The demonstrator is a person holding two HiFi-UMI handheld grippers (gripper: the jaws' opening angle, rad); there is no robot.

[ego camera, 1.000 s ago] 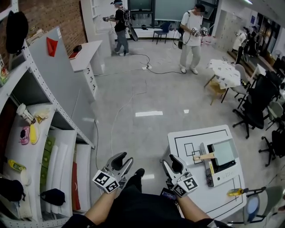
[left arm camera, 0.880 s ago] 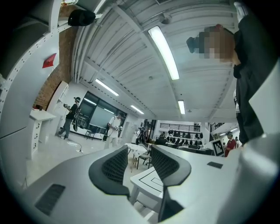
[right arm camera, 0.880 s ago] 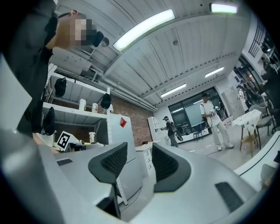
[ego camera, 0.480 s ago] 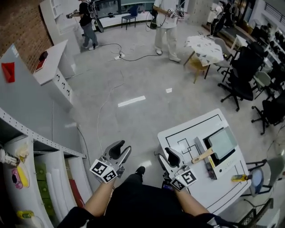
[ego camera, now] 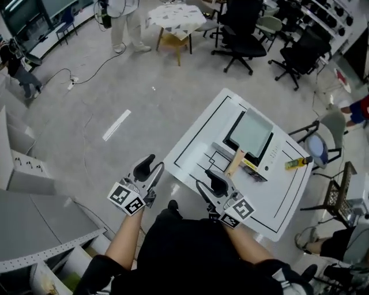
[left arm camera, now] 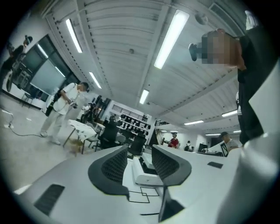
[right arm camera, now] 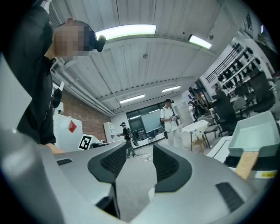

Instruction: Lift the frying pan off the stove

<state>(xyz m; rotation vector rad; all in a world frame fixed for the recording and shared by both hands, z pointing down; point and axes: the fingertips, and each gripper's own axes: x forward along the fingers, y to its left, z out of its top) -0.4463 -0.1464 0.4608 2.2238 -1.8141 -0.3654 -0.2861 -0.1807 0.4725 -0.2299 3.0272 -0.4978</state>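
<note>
On the white worktop [ego camera: 193,144] ahead of me sits one stove [ego camera: 271,157], and the one square frying pan [ego camera: 253,129] rests on top of it, its wooden handle [ego camera: 234,163] pointing back toward my right claw [ego camera: 206,181]. One yellow tool [ego camera: 297,163] lies just beside the stove's far end. Black lines are marked on the worktop.

My two claws are both released and grasp nothing. The right one hovers over the worktop's near edge, apart from the handle. The left claw [ego camera: 154,164] hangs over the floor beside the worktop's corner.

Round it is a pale grey floor with a cable [ego camera: 75,80] trailing across. One grey chair [ego camera: 323,147] stands at the worktop's far side, at least three black office chairs [ego camera: 236,40] beyond, one small table [ego camera: 176,12], and two people standing, one in white [ego camera: 124,17].
</note>
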